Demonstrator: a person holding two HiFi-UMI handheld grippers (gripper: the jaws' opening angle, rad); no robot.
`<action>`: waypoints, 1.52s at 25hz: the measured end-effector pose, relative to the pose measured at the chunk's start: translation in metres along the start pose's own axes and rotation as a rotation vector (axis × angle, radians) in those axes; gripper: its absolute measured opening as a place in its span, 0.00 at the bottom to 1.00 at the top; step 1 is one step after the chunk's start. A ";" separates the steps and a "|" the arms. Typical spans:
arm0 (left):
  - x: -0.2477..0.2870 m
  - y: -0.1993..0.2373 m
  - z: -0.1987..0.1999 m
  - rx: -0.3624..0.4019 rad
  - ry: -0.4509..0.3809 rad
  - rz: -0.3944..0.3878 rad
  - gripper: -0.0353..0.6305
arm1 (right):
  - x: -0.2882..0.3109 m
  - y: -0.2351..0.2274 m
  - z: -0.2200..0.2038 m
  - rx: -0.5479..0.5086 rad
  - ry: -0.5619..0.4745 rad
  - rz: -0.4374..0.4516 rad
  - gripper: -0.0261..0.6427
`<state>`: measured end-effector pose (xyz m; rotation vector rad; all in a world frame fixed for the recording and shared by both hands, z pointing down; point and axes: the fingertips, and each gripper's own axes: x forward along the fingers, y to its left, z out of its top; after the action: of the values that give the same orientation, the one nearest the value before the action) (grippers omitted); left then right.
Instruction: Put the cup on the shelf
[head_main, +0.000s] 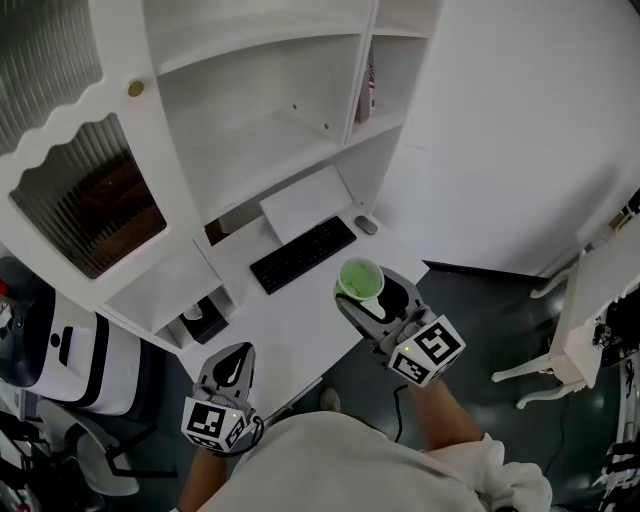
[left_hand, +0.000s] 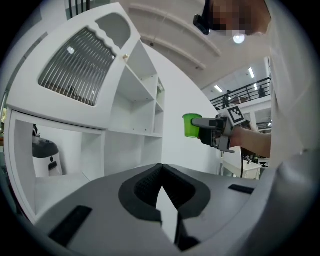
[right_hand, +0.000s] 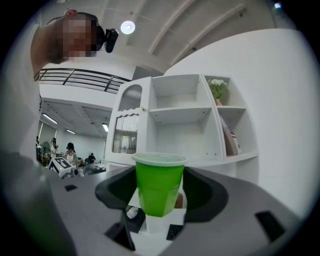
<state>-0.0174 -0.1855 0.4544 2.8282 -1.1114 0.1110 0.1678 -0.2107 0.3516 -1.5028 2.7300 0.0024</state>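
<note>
Cup (head_main: 360, 278) before shelf (head_main: 262, 150), above desk (head_main: 295, 325)

From above, cup (head_main: 360, 276) base hidden within right claw (head_main: 371, 294), brown shapes (head_main: 115, 195) behind ribbed cabinet door (head_main: 66, 232) indistinct

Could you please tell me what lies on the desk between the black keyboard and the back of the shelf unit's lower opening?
A flat white sheet, perhaps paper or a pad, lies there, just behind the keyboard. The head view shows it.
</note>
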 end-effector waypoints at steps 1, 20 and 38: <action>0.002 0.001 0.000 -0.002 0.000 0.006 0.05 | 0.007 -0.008 0.003 -0.004 -0.003 0.007 0.47; -0.004 0.027 -0.013 -0.043 0.012 0.125 0.05 | 0.141 -0.095 0.064 -0.068 -0.028 0.076 0.47; -0.023 0.046 -0.026 -0.083 0.026 0.225 0.05 | 0.253 -0.127 0.063 -0.093 0.042 0.089 0.47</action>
<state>-0.0664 -0.2000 0.4808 2.6145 -1.3903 0.1147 0.1410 -0.4914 0.2842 -1.4170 2.8649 0.1022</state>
